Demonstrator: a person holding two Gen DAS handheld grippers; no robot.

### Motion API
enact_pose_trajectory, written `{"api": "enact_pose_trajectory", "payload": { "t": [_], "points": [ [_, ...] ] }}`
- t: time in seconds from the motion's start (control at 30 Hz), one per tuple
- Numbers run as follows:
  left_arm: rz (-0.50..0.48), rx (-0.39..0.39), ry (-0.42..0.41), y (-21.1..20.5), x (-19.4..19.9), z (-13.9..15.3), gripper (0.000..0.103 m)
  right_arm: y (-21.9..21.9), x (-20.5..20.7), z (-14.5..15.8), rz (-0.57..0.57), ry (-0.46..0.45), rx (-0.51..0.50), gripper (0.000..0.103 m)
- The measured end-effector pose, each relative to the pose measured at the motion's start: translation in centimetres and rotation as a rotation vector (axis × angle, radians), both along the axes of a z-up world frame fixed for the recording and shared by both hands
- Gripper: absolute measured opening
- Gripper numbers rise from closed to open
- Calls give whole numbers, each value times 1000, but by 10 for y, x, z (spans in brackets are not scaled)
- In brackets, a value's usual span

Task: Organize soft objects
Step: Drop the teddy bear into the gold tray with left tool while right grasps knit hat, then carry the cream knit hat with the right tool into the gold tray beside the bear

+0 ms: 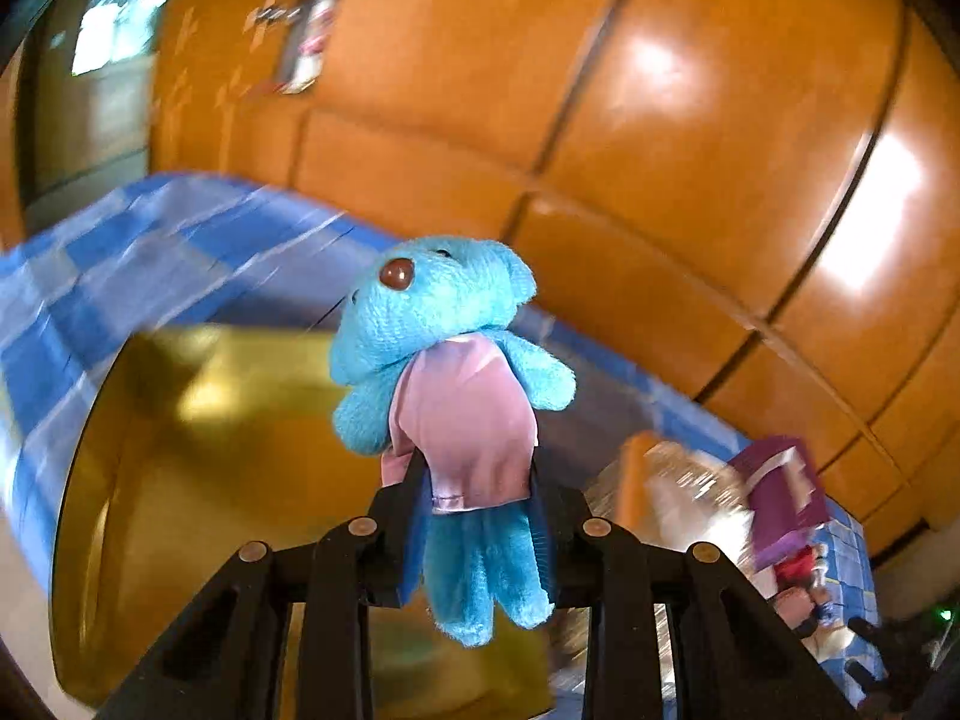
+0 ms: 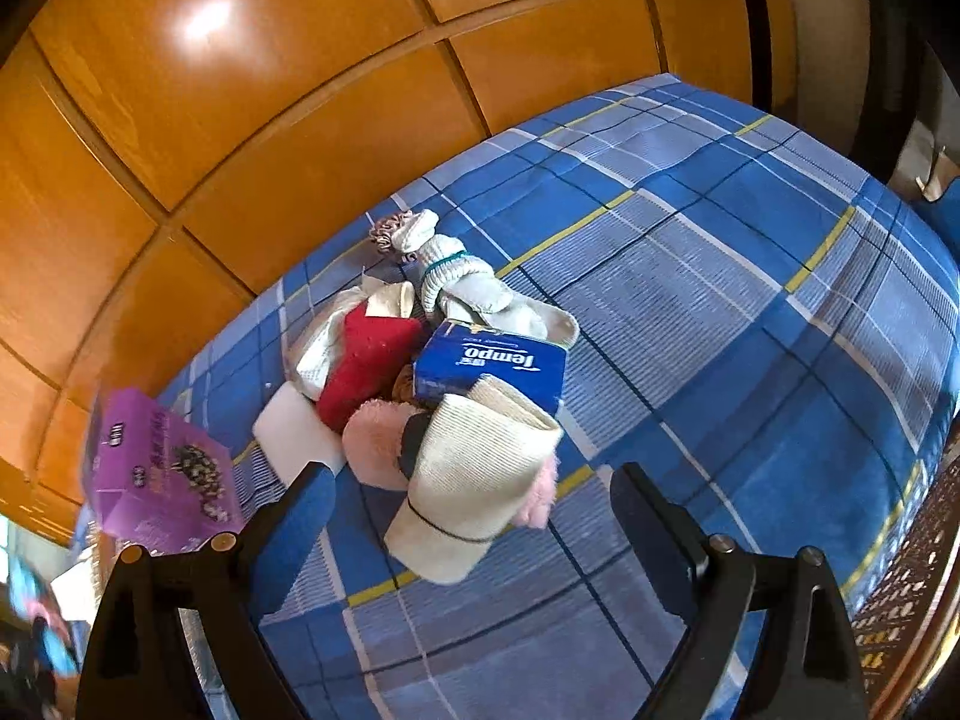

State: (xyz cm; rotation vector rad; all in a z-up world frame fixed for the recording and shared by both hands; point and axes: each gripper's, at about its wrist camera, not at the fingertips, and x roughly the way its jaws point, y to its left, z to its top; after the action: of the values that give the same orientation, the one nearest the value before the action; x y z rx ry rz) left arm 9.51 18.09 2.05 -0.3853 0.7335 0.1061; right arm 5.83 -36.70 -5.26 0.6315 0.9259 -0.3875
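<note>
Glossy orange wooden wall panels (image 2: pixel 252 138) behind everything in both views. Below them, a blue plaid bedsheet (image 2: pixel 720 312), sharp and wide through the right wrist camera, only a blurred strip through the left. Visible solely from the left wrist: a large yellow translucent plastic bin (image 1: pixel 198 480), sitting on the sheet beneath and behind the left gripper (image 1: pixel 480 516).

Visible in detail solely from the right wrist: a heap of soft things on the sheet, just ahead of the right gripper (image 2: pixel 468 516). Nearest, a cream knitted roll bound with a black band (image 2: pixel 474 480), lying over a pink fluffy piece (image 2: pixel 375 444); touching behind it, a blue Tempo tissue box (image 2: pixel 492 369); beside that, a red plush piece (image 2: pixel 366 366); farther back, a whitish rolled cloth tied with a green band (image 2: pixel 450 276). At the left edge, a purple cardboard box (image 2: pixel 156 474), also seen blurred at the right of the left view.

Right gripper spread wide, holding nothing, hovering over the sheet. Left gripper closed on a small blue plush bear in a pink satin shirt (image 1: pixel 462 384), pinched at the waist, held upright in the air above the bin, legs dangling between the fingers.
</note>
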Motion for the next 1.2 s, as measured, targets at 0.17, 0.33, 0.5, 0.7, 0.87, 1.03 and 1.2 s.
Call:
{"api": "enact_pose_trajectory", "payload": {
  "t": [0.17,0.33,0.5,0.7,0.87,1.03,1.2],
  "points": [
    [39,3,62,5,-20,-36,32,6,15,-15,-7,45,-51,94],
    [19,26,95,1,-23,-52,44,7,20,-25,10,70,-88,67],
    [0,58,91,-7,-30,-48,70,1,17,-34,-1,69,-48,52],
    [-50,130,42,-21,-50,-38,77,4,11,-19,19,24,-55,50],
    [-94,152,26,-32,-59,-34,78,13,9,10,61,-22,-136,50],
    [-151,141,10,-41,-65,-29,78,13,31,32,87,-26,-181,50],
    [-178,156,-11,-47,-72,-19,80,26,87,56,129,-2,-275,50]
  ]
}}
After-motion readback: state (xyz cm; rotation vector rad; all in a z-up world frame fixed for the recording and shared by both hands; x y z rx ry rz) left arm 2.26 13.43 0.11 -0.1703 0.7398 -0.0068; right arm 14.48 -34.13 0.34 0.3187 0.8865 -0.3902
